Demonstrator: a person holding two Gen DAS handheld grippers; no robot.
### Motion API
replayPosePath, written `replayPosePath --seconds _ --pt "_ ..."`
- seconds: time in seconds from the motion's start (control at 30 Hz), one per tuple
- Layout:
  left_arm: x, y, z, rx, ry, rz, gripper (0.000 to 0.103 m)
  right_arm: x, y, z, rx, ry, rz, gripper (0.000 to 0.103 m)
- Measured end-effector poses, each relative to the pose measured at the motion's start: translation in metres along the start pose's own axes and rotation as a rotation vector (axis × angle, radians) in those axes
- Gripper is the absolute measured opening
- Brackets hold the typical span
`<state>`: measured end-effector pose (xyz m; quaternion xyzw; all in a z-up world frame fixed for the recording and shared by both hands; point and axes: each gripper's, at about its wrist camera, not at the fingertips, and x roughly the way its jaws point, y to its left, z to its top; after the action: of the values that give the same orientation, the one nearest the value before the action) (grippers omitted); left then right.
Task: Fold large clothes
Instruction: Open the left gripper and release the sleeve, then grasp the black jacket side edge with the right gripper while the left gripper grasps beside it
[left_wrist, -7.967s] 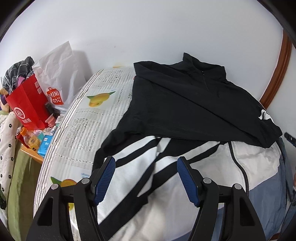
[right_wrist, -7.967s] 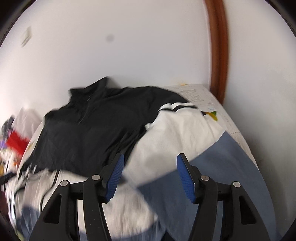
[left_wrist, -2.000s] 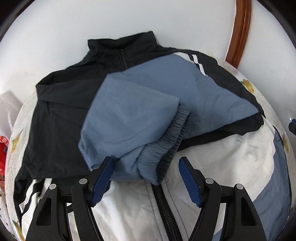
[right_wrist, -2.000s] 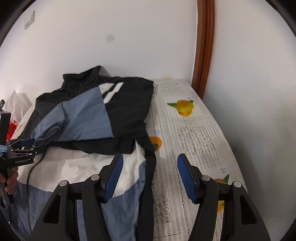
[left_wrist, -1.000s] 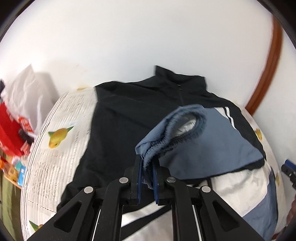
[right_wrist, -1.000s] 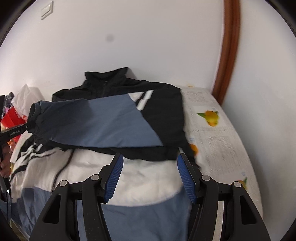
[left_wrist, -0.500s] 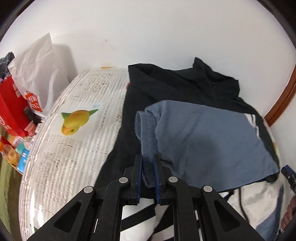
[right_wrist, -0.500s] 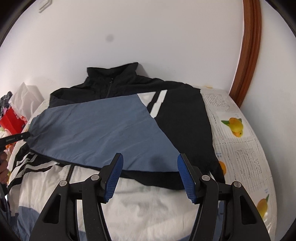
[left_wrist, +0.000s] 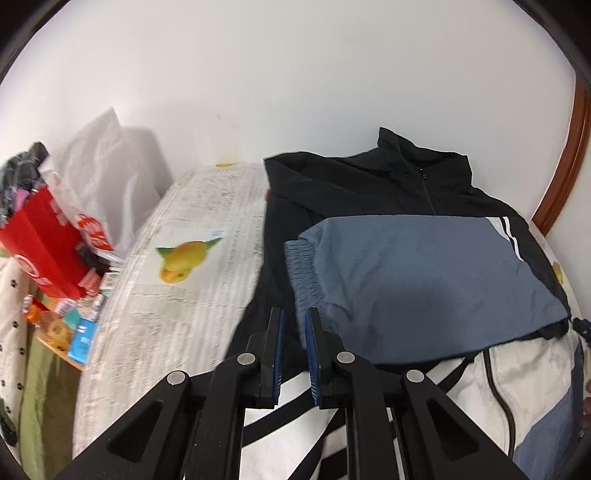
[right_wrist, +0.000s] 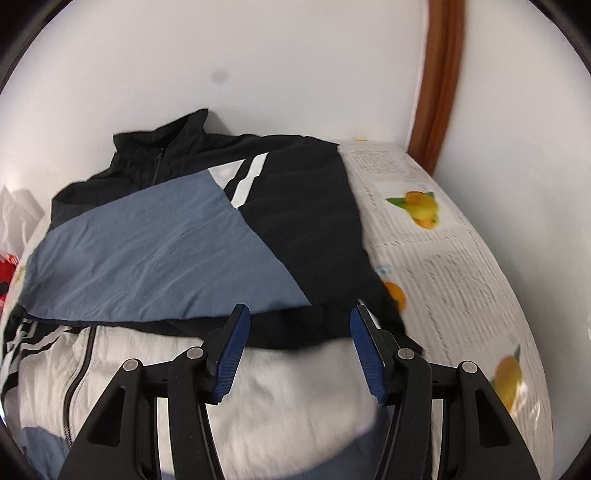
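Note:
A black, white and blue zip jacket (left_wrist: 373, 192) lies flat on the bed, collar toward the wall. Its blue sleeve (left_wrist: 417, 273) is folded across the chest, elastic cuff (left_wrist: 303, 269) at the left. My left gripper (left_wrist: 294, 325) sits just below the cuff, jaws a narrow gap apart with nothing between them. In the right wrist view the jacket (right_wrist: 306, 221) and the sleeve (right_wrist: 155, 258) show again. My right gripper (right_wrist: 299, 328) is open and empty over the black fold edge above the white lower panel (right_wrist: 258, 387).
The bed cover (left_wrist: 177, 295) has a lemon print and shows at the left, and at the right in the right wrist view (right_wrist: 450, 266). A red bag (left_wrist: 44, 243), a white plastic bag (left_wrist: 99, 184) and small packets crowd a side table at the left. A brown door frame (right_wrist: 439, 81) stands at the right.
My left gripper drew the blue sleeve leftward across the jacket, laid it flat, then let go of the cuff and parted slightly. My right gripper stayed open and moved nearer the jacket.

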<state>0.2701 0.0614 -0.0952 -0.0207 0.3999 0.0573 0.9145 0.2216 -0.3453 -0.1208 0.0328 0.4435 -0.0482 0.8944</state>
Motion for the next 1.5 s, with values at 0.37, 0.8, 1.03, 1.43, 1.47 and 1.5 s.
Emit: replayPosePath --seconds 0.37,0.8,1.03,1.43,1.47,1.5 --pt "-0.057 0.03 -0.054 -0.001 0.019 -0.058 0.024 -0.061 -0.048 -0.066 0.044 0.029 0.058 0.055" --pt "-0.074 0.063 -0.154 -0.075 0.149 -0.109 0.056 -0.087 -0.074 -0.163 0.121 0.072 0.096 0.066" --pt "-0.077 0.054 -0.18 -0.044 0.158 -0.117 0.056 -0.082 -0.054 -0.176 0.05 0.042 0.06 0.066" --pt "-0.088 0.037 -0.187 0.027 0.11 -0.024 0.012 -0.084 -0.032 -0.177 -0.031 0.006 0.03 0.008" --pt "-0.091 0.038 -0.187 0.02 0.108 -0.026 0.01 -0.087 -0.032 -0.177 -0.028 0.0 0.036 0.008" --pt "-0.093 0.039 -0.186 0.012 0.103 -0.029 0.01 -0.09 -0.033 -0.177 -0.026 -0.006 0.042 0.007"
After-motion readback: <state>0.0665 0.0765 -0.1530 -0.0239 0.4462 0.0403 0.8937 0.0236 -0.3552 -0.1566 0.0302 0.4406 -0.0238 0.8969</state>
